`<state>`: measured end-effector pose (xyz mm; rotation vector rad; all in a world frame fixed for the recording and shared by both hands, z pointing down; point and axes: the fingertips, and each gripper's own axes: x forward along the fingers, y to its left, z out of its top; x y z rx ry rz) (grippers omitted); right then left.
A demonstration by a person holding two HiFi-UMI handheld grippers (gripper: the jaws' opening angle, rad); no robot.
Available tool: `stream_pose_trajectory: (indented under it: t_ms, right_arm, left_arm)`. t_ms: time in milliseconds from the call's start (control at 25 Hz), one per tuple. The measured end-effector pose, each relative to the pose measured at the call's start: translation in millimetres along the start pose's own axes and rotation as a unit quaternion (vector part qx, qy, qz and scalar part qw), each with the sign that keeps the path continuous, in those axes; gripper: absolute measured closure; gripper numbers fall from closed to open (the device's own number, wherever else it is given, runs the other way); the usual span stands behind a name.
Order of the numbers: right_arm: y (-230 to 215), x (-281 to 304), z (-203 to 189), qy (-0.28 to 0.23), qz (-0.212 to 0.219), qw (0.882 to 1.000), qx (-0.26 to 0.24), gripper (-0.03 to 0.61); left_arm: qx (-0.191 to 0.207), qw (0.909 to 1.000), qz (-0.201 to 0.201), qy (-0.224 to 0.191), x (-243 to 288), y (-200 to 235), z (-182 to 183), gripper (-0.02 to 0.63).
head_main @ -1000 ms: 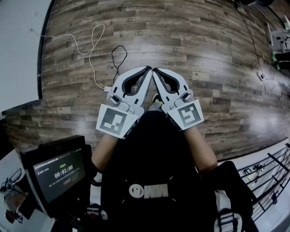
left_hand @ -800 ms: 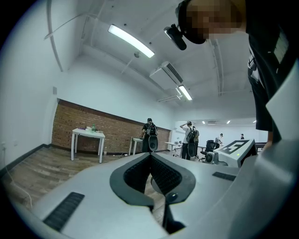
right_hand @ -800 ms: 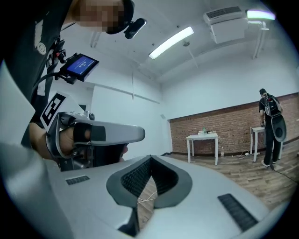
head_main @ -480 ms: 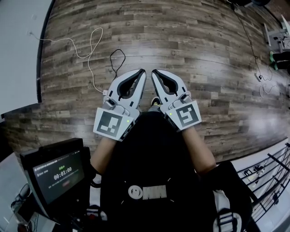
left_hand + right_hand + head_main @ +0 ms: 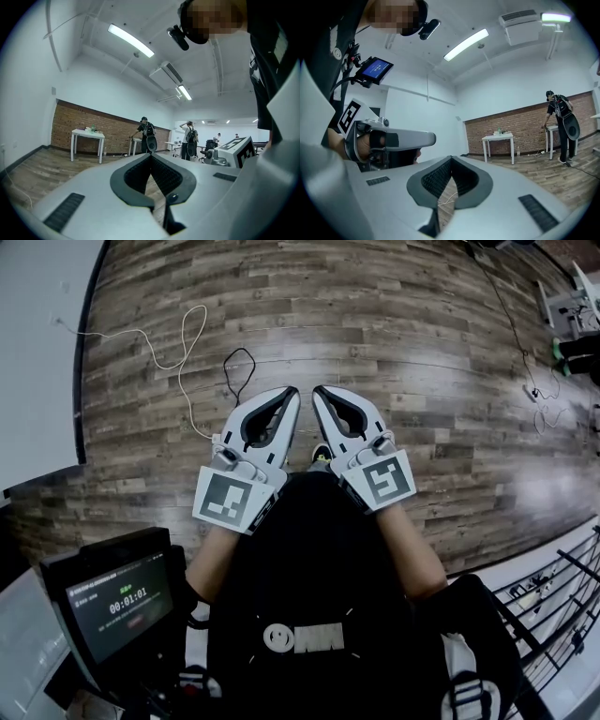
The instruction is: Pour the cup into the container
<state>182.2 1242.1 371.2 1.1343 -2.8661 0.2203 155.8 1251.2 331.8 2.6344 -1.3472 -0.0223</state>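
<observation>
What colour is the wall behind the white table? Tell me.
Red-brown; it is a brick wall, clearest in the right gripper view.

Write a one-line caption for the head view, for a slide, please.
Left tool and right tool, both shut and empty, held side by side above the wooden floor, tips close together.

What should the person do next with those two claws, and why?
Probably head for the white table by the brick wall: the left gripper and right gripper are both shut and empty over wooden floor, with no cup or container in sight. Small things stand on that table, too far to identify.
</observation>
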Motion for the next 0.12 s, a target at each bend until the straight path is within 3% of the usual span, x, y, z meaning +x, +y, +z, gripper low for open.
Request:
stream_pose_trajectory:
  t_ms: [120]
  right_arm:
    - [0.7, -1.4, -0.8, -0.001, -0.001, 1.000, -0.004, 0.571]
  left_arm:
    - [0.000, 1.0000, -0.002, 0.000, -1.5, -1.1, -0.4, 0.609]
